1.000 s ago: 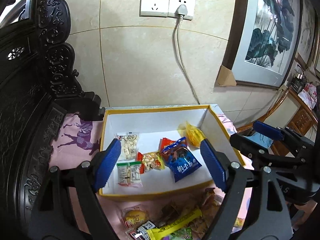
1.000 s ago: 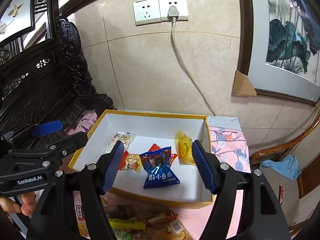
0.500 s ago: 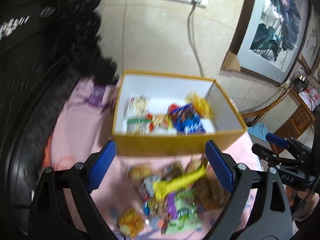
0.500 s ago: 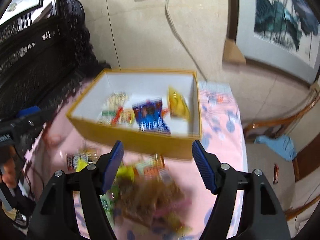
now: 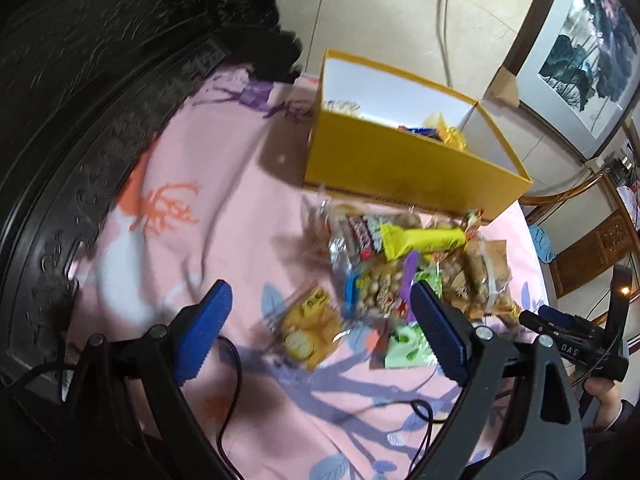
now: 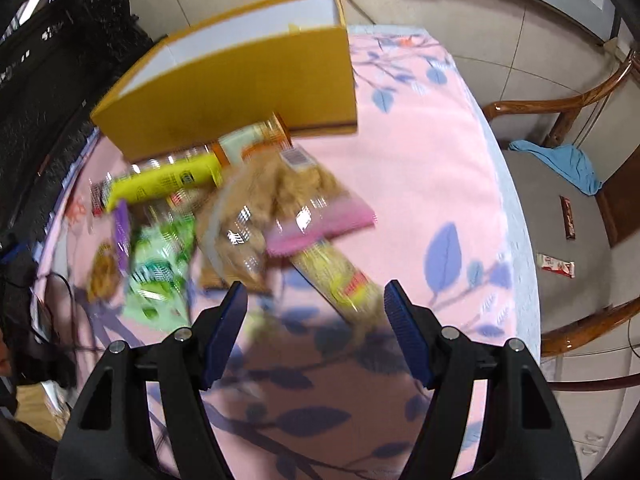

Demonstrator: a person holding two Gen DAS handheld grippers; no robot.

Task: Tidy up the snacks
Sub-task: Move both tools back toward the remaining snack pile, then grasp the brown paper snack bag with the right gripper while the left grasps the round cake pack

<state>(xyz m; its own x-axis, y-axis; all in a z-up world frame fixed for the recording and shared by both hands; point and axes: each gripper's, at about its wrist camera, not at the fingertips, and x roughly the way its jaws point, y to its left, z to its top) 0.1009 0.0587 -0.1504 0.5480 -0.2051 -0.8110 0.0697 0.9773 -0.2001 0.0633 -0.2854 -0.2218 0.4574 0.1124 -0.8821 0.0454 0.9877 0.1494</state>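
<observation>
Left gripper point(image 5: 320, 320): jaws wide apart, empty, above a yellow snack packet point(image 5: 306, 330) on the pink tablecloth point(image 5: 200, 240). Right gripper point(image 6: 316, 316): jaws wide apart, empty, over the near end of the snack pile point(image 6: 256, 216). The pile lies against the yellow box point(image 5: 400, 168), which holds several packets, toward the table's far edge.

A: Both grippers look alike?
B: Yes. The left gripper point(image 5: 320, 326) has black triangular arms, silver screws and ribbed blue fingers point(image 5: 204, 332); the right gripper point(image 6: 316, 334) matches.
A: Markings?
B: White "DAS" lettering, right edge of the left view.
</observation>
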